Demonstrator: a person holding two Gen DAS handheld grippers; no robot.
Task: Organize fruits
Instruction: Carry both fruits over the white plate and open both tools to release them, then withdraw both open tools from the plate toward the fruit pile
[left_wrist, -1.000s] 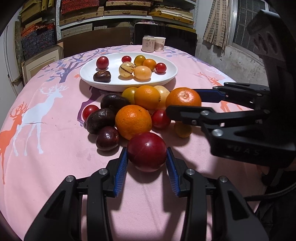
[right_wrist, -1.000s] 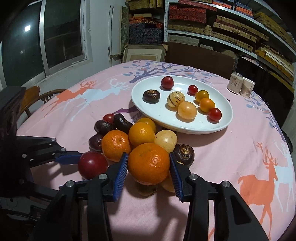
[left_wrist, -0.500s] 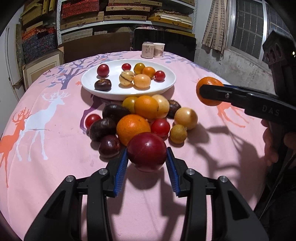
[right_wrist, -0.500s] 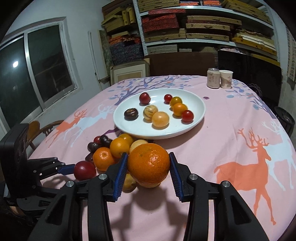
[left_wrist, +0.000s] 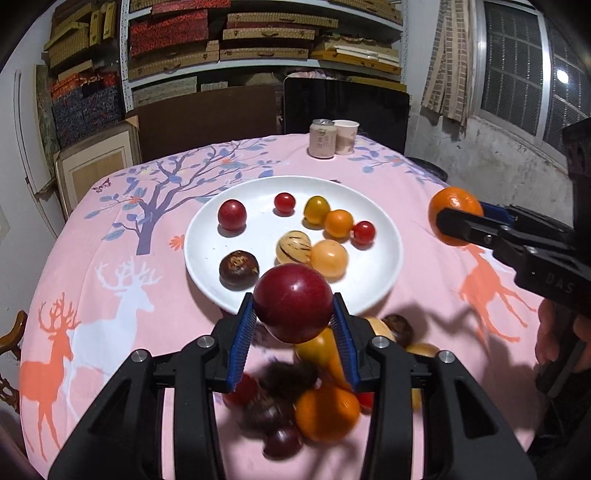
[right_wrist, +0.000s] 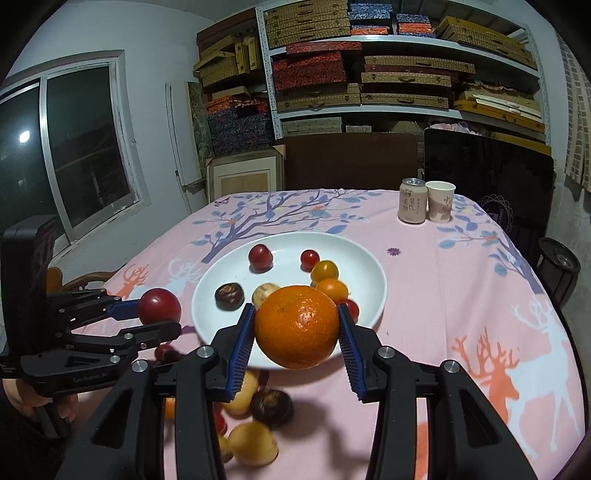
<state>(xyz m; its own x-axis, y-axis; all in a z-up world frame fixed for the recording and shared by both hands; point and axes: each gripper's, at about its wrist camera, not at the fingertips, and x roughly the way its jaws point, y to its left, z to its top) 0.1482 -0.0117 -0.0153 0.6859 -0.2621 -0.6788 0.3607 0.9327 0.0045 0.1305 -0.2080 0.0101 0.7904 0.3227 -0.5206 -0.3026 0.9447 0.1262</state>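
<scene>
Left claw (left_wrist: 294, 319) gripping red plum (left_wrist: 293, 302), right claw (right_wrist: 297, 334) gripping orange (right_wrist: 297, 326), both lifted off pile toward plate (left_wrist: 207, 236)

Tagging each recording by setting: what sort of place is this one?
Probably a lived-in home room that doubles as storage. Shelves stacked with flat boxes fill the back wall, and a table under a pink deer-print cloth carries a plate of fruit, a can and a cup.

Red plum (left_wrist: 293, 303), orange (right_wrist: 297, 327), both aloft
</scene>
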